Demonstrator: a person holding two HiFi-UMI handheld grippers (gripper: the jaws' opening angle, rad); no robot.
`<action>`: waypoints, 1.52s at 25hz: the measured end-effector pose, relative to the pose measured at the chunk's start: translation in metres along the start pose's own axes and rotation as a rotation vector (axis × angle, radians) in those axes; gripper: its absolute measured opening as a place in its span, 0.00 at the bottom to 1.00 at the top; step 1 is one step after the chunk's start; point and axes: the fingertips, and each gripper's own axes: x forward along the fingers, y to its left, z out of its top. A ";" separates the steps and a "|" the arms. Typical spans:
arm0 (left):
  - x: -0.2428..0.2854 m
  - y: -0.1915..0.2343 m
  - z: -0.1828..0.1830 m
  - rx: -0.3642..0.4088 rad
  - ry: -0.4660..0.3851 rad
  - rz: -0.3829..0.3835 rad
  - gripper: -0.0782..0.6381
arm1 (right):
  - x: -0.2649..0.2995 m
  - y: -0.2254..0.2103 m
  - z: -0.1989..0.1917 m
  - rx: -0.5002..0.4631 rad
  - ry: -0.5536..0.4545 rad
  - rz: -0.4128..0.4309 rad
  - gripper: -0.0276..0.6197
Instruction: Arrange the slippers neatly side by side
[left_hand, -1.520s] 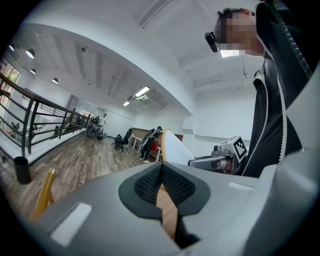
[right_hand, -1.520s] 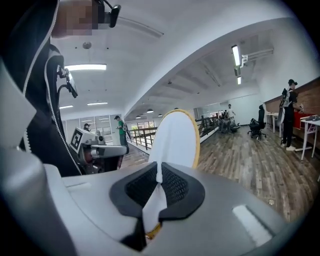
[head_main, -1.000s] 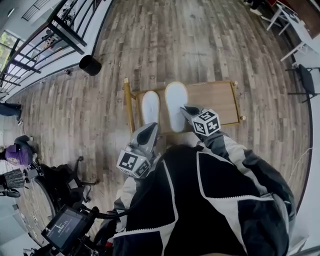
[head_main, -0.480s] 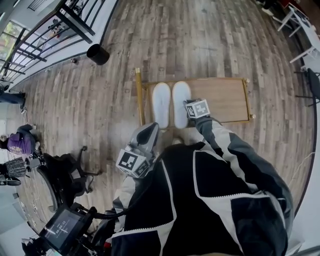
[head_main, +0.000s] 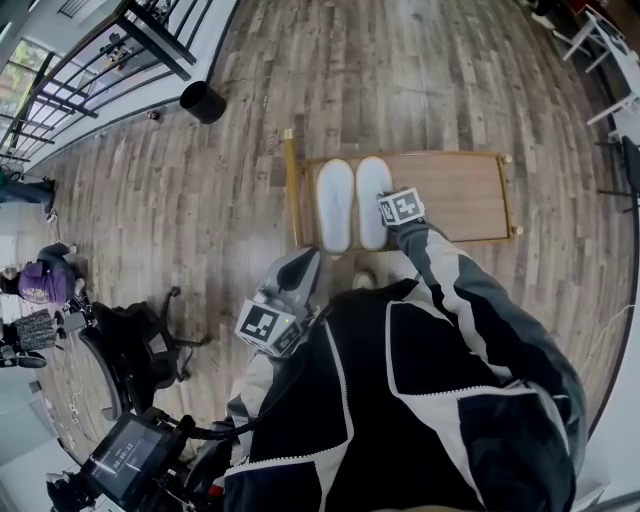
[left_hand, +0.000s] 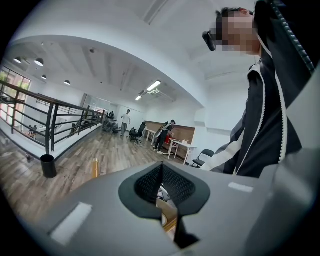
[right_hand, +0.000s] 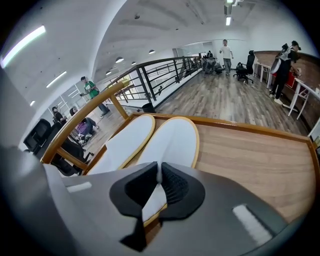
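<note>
Two white slippers with tan edging lie side by side, toes away from me, on a low wooden table (head_main: 455, 195). The left slipper (head_main: 334, 205) (right_hand: 125, 142) rests free. My right gripper (head_main: 386, 220) (right_hand: 158, 177) points steeply down at the heel of the right slipper (head_main: 372, 190) (right_hand: 172, 142) and is shut on its rear edge, with white fabric pinched between the pads. My left gripper (head_main: 300, 268) (left_hand: 161, 182) hangs close to my body, well short of the table, shut with nothing in it.
A tall wooden rail (head_main: 291, 185) borders the table's left end. A black bin (head_main: 203, 101) stands on the plank floor near a metal railing (head_main: 60, 100). An office chair (head_main: 140, 340) and a tablet (head_main: 125, 455) are at my lower left; folding chairs (head_main: 610, 50) stand far right.
My right gripper has come down with the right slipper, which now lies flat close beside the left one. The left gripper has barely shifted.
</note>
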 end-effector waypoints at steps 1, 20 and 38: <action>-0.001 0.000 -0.002 0.000 -0.002 -0.002 0.13 | 0.001 0.002 0.000 -0.012 0.006 0.005 0.08; 0.002 0.005 0.003 -0.021 0.013 -0.048 0.13 | -0.010 0.028 0.016 -0.163 -0.001 0.053 0.24; 0.040 -0.002 0.032 0.018 -0.064 -0.213 0.13 | -0.270 0.144 0.095 -0.120 -0.746 0.326 0.05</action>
